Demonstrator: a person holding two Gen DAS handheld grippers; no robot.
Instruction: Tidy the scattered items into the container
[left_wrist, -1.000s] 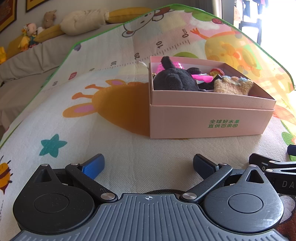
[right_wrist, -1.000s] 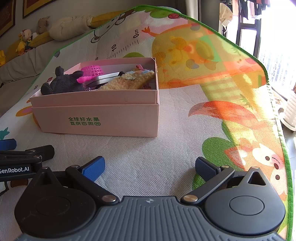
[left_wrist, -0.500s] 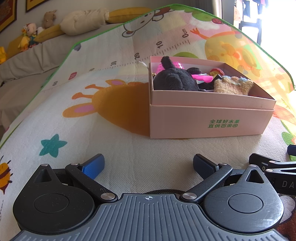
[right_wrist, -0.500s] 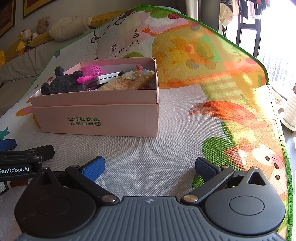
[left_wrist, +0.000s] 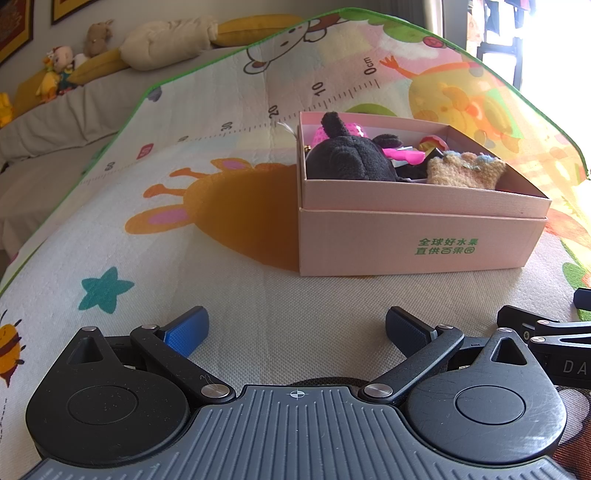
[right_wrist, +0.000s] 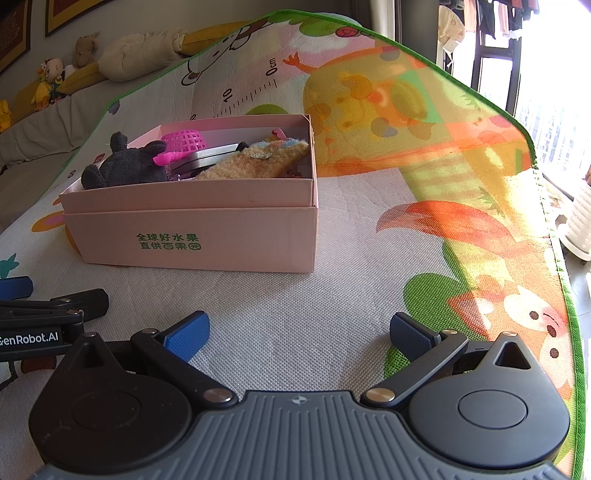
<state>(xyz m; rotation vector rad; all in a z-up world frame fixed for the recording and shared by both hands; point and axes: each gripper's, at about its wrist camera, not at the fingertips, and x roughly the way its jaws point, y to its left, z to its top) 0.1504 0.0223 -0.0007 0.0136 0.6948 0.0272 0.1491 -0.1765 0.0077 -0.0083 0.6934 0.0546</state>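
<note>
Window glare (right_wrist: 554, 110) shows only by the right hand-held gripper (right_wrist: 297, 332); both hand-held grippers gape wide, empty.

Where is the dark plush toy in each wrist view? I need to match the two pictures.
Left wrist: dark plush toy right of centre, upper half, at the box's near-left corner.
Right wrist: dark plush toy left of centre, at the box's left end.
Shared landmark: green lettering on the pink box's front wall.
</note>
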